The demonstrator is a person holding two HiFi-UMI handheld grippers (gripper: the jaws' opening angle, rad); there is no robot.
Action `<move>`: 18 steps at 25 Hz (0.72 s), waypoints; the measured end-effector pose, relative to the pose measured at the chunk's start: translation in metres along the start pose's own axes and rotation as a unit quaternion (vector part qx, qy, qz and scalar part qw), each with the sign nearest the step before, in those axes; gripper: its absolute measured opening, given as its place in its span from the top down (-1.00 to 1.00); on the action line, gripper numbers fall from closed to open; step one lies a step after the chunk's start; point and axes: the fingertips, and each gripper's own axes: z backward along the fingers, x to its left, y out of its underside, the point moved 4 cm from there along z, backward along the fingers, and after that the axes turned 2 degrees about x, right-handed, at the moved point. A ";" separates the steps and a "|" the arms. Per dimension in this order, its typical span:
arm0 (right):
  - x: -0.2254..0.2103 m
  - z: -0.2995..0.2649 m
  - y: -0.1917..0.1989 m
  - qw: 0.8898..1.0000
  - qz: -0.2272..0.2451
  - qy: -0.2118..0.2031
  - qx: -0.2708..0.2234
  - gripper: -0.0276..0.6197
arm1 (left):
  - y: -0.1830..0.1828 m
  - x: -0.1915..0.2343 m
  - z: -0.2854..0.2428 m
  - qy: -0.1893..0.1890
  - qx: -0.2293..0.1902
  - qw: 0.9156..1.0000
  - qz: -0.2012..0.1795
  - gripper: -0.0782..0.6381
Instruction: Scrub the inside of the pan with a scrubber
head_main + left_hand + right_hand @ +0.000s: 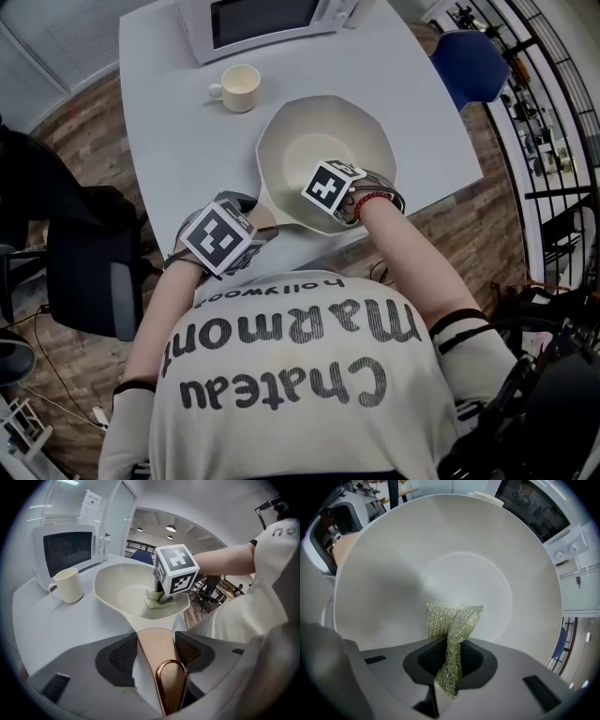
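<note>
Two tools in use. Left tool (157, 641): clamped on pan handle (164, 677), apparently steadying the pan (281, 141) at the near edge of the counter (159, 112). Right tool (449, 660): pinching scrubber (452, 616), pointed down into the pan so the mesh meets its inner wall.

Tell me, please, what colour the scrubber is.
The scrubber is pale yellow-green, glittery mesh; right gripper view shows it best.
</note>
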 end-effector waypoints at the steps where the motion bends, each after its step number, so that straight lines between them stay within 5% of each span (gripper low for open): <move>1: -0.004 -0.001 0.004 1.000 0.002 0.008 0.009 0.75 | 0.000 0.000 0.000 -0.001 -0.001 1.000 0.001 0.06; 5: -0.012 -0.003 0.012 0.999 0.015 0.034 0.034 0.75 | 0.000 -0.003 0.002 -0.004 -0.006 1.000 0.007 0.07; 11: -0.041 -0.010 0.024 0.983 0.070 0.145 0.082 0.75 | -0.001 -0.006 0.000 -0.007 -0.012 1.000 0.009 0.08; 18: -0.078 0.001 0.037 0.974 0.031 0.218 0.048 0.75 | 0.002 -0.011 0.005 -0.015 -0.018 1.000 0.011 0.10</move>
